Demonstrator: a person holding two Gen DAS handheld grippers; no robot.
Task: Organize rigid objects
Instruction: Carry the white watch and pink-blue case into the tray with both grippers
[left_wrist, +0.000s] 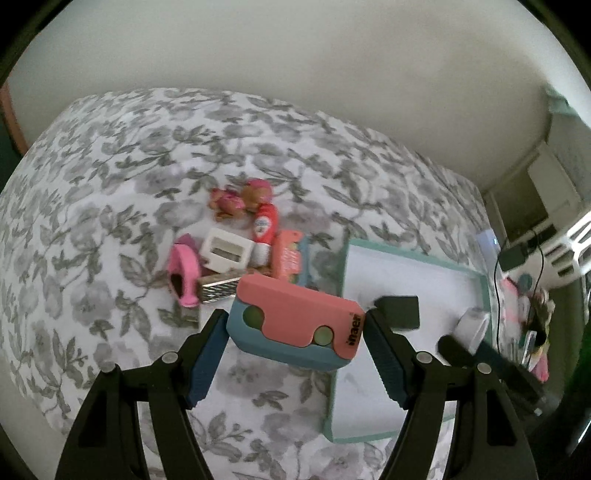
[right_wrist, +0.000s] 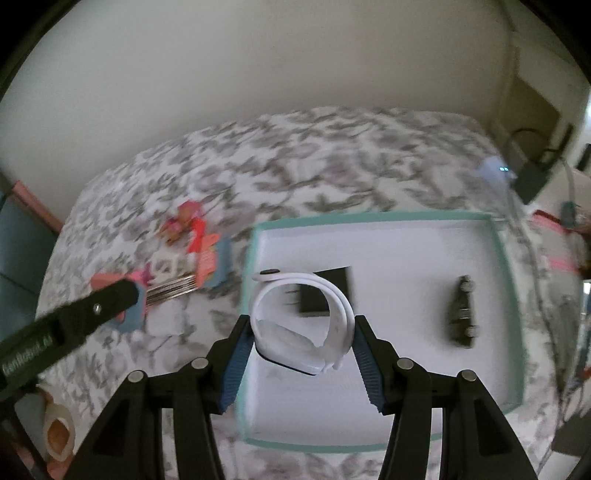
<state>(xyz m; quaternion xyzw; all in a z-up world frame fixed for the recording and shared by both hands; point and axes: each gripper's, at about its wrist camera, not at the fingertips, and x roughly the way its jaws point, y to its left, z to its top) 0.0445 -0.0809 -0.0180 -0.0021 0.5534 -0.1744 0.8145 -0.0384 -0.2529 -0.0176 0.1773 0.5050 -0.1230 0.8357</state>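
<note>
Grey floral bedspread (left_wrist: 110, 166) covers the whole surface. Plain cream wall (left_wrist: 295, 55) behind, far side. Far right: black adapter with cable (right_wrist: 532, 177), a blurred pale device with a small lit dot (right_wrist: 495, 170), white furniture (left_wrist: 576, 236). Wooden edge (left_wrist: 11, 114) at far left.

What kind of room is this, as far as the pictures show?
Probably a bedroom at home. The work surface looks like a bed with a grey floral cover set against a plain wall, with small toys scattered on it beside a teal-rimmed tray.
</note>
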